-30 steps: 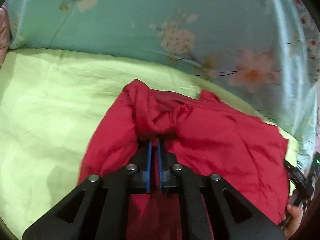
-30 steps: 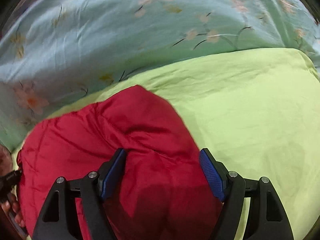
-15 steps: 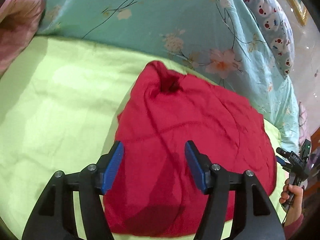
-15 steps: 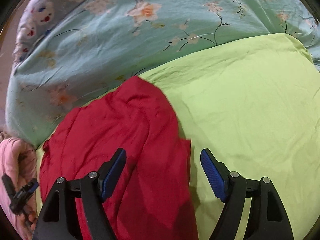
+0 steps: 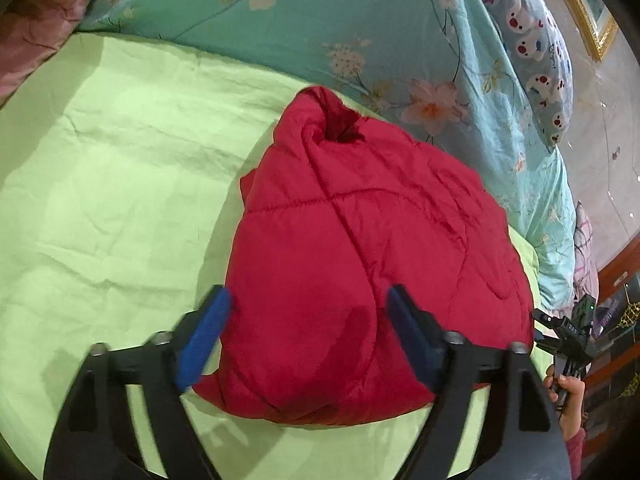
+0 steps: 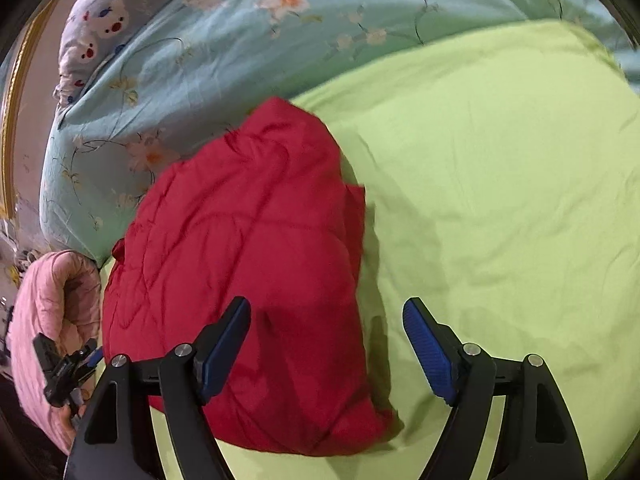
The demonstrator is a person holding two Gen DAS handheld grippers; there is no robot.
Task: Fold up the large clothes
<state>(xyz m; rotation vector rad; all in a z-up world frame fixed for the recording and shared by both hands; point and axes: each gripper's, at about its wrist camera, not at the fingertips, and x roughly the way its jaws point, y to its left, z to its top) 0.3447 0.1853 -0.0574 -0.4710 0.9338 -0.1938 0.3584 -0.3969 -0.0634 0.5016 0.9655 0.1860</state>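
Sheet: a lime-green sheet (image 5: 112, 184) (image 6: 500, 184) covers the near part of the bed, creased and wrinkled.
Quilt: a pale teal quilt (image 5: 320, 28) (image 6: 224, 40) with a pattern of flowers and thin branches lies along the far edge of the sheet, touching it.
Pillow: a bluish pillow (image 5: 532, 52) (image 6: 108, 20) printed with small white cartoon faces with red marks sits beyond the quilt.
Pink bedding: a padded pink piece (image 5: 36, 32) (image 6: 52, 304) lies at the edge of the bed.
Frame: a gilt frame (image 5: 580, 4) hangs on the wall behind the pillow.
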